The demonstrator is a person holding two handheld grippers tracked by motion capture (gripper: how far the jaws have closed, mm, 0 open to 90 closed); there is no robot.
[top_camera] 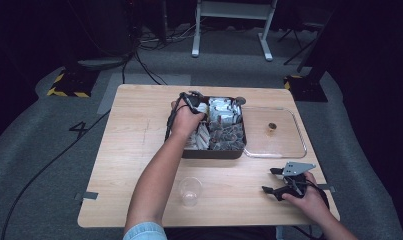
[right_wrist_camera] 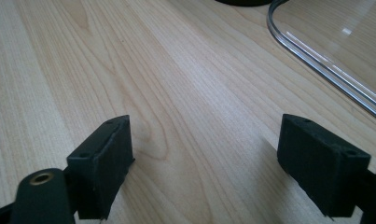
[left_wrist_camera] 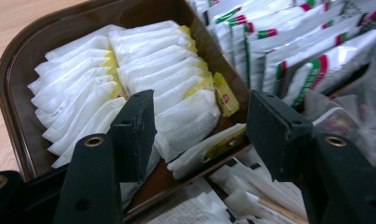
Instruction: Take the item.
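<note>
brown box (left_wrist_camera: 17,70) | white-yellow sachets (left_wrist_camera: 143,60) | red-green striped packets (left_wrist_camera: 288,51) | black tongs (right_wrist_camera: 204,168)

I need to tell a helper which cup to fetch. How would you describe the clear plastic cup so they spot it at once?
Start at the wooden table and find the dark compartment tray of packets. The clear plastic cup stands alone near the front edge, just beside the person's forearm. Unlike the flat clear lid right of the tray, it is small, round and upright.

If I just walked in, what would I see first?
A dark brown divided box of little packets sits mid-table, with the left gripper open over white tea bags with yellow tags. Right of it lies a clear plastic lid, and the right gripper rests open near the table's front right corner.
</note>
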